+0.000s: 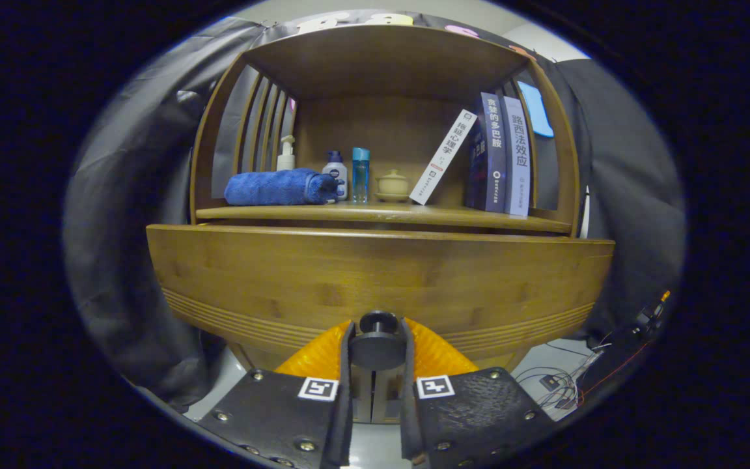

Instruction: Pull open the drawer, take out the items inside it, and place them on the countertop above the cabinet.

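While jaws clamp knob, wooden drawer protrudes.

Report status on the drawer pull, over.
Gripper fingers clamped on the drawer knob, one each side. Drawer front stands forward of the cabinet shelf; inside hidden. Nothing in the way.

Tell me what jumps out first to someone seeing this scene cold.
First, the gripper, its jaws closed on the dark round drawer knob right up front. Behind it spreads the wide wooden drawer front. Above, on the countertop, a rolled blue towel lies left of small bottles, and three books stand toward the other end, one leaning.
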`<control>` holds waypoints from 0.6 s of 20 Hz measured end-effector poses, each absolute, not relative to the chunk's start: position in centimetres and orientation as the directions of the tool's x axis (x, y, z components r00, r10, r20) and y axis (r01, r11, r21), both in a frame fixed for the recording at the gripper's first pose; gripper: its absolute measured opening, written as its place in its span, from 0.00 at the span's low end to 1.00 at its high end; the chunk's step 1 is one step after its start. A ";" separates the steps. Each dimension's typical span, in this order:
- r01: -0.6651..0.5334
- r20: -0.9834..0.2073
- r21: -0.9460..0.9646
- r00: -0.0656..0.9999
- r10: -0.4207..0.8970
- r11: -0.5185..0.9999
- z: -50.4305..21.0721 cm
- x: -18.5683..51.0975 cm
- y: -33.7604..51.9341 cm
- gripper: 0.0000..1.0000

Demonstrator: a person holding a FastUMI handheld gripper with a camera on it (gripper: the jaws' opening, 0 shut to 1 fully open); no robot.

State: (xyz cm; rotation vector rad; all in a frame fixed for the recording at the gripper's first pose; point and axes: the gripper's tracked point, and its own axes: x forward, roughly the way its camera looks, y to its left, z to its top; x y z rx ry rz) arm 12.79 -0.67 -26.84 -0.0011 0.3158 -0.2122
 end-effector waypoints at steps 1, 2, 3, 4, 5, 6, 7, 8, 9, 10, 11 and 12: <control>0.203 -0.309 -0.034 0.929 -0.204 0.979 -26.8 12.2 -0.6 0.30; 0.202 -0.311 -0.033 0.929 -0.202 0.979 -26.7 11.7 -0.5 0.30; 0.203 -0.312 -0.027 0.929 -0.201 0.979 -26.7 11.2 -0.5 0.30; 0.206 -0.314 -0.019 0.928 -0.202 0.978 -26.6 10.8 -0.3 0.30; 0.209 -0.316 -0.013 0.927 -0.203 0.978 -26.6 10.2 -0.3 0.30; 0.210 -0.318 -0.006 0.926 -0.201 0.978 -26.6 9.8 -0.2 0.30; 0.210 -0.321 -0.001 0.926 -0.199 0.978 -26.5 9.3 0.0 0.30; 0.210 -0.326 0.005 0.925 -0.197 0.978 -26.5 8.7 0.1 0.30; 0.209 -0.331 0.009 0.923 -0.194 0.978 -26.6 8.0 0.2 0.30; 0.205 -0.340 0.010 0.921 -0.190 0.979 -26.8 7.5 0.3 0.29; 0.201 -0.353 0.010 0.917 -0.184 0.980 -27.1 6.8 0.4 0.29; 0.200 -0.342 0.014 0.922 -0.183 0.980 -26.9 6.3 0.5 0.30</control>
